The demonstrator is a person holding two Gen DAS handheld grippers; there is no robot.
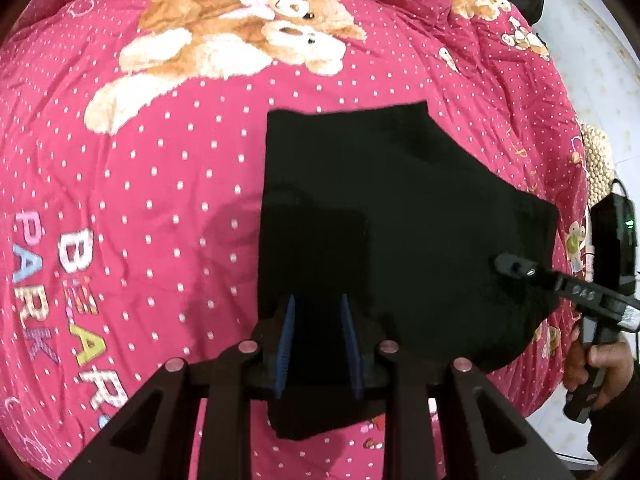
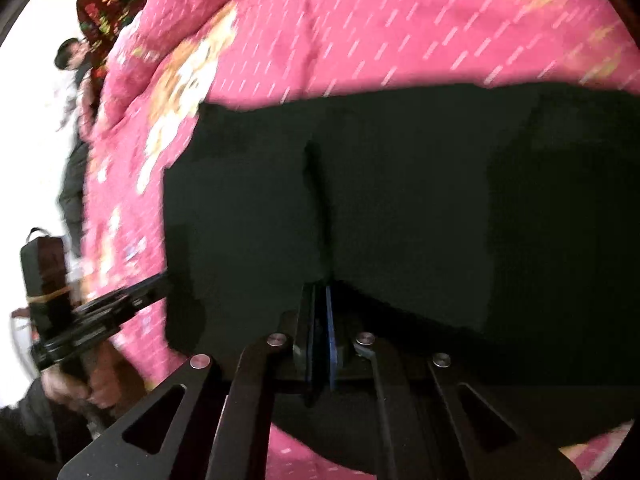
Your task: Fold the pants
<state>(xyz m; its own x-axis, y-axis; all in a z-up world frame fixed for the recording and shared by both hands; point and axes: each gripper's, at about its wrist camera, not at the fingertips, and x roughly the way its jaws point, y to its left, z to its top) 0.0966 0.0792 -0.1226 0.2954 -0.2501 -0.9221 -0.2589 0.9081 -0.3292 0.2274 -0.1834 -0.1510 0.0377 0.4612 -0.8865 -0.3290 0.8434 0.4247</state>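
Black pants (image 1: 400, 208) lie partly folded on a pink quilt (image 1: 160, 184). My left gripper (image 1: 319, 320) stands at their near left edge; black cloth fills the gap between its blue pads (image 1: 286, 340) and hangs below them, so it is shut on the pants. At the pants' right edge, a hand (image 1: 600, 360) holds my right gripper (image 1: 510, 266). The right wrist view is blurred. In it the pants (image 2: 420, 184) fill the middle, and the right gripper (image 2: 320, 312) has its pads almost together, pinching a raised fold of cloth. The left gripper (image 2: 156, 284) meets the pants' left edge.
The quilt carries white dots, teddy bears (image 1: 240, 28) and the letters BEAR PARK (image 1: 80, 288). Its edge drops off at the right, by a beaded cushion (image 1: 596, 160) and pale floor. A floral cushion (image 2: 108, 12) and a person (image 2: 72, 120) are beyond the bed's left side.
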